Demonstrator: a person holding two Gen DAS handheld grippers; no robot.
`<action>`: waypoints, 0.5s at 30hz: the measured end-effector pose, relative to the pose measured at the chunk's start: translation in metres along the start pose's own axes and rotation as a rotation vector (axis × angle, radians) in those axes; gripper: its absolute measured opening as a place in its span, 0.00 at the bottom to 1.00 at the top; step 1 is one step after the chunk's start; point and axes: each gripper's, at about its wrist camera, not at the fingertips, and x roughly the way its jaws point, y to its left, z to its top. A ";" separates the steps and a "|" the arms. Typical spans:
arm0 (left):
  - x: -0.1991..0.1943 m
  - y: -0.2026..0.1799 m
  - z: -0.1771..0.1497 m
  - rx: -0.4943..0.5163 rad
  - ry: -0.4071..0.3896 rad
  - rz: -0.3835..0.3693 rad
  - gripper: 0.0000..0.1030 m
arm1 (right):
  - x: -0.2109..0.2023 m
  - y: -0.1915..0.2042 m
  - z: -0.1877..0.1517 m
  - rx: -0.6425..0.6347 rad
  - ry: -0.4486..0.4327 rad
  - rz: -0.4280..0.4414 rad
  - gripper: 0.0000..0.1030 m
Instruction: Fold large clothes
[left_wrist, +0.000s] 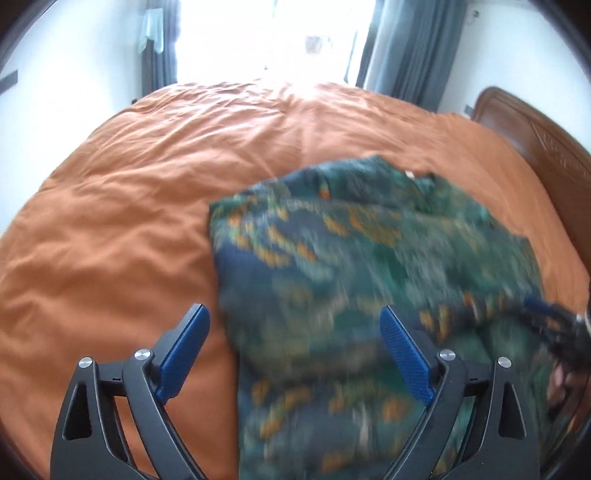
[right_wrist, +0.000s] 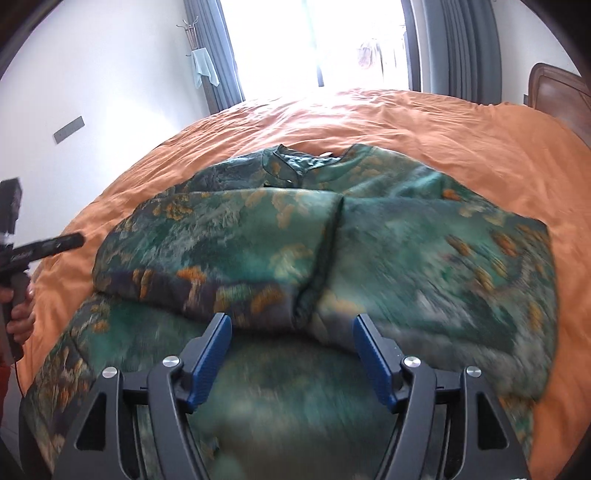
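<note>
— Starting on the left: what's that hand doing?

— The left hand-held gripper (left_wrist: 295, 350) hangs with its blue fingers spread wide and nothing between them, over the near left edge of the green patterned garment (left_wrist: 369, 277). The orange bedspread (left_wrist: 129, 184) runs bare from nine o'clock up to twelve.

— And the garment itself?

— It lies on the bed, collar (right_wrist: 295, 162) at twelve o'clock toward the window (right_wrist: 314, 37). One side panel is already folded across the middle, its edge at the centre line.

— The right hand?

— The right hand-held gripper (right_wrist: 291, 347) is open too, holding nothing, above the lower body at six o'clock. The near cloth is blurred, so I can't say whether it touches.

— How far along?

— About midway, I'd judge: the three o'clock side looks flat and unfolded, and the lengthwise fold remains.
</note>
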 end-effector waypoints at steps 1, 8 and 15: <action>-0.006 -0.001 -0.008 0.005 0.005 0.000 0.91 | -0.009 -0.003 -0.008 0.002 0.000 -0.008 0.68; -0.047 -0.003 -0.089 0.023 0.060 0.043 0.91 | -0.086 -0.038 -0.069 0.037 -0.023 -0.093 0.68; -0.064 0.024 -0.130 -0.081 0.108 0.029 0.91 | -0.144 -0.088 -0.118 0.124 0.000 -0.168 0.68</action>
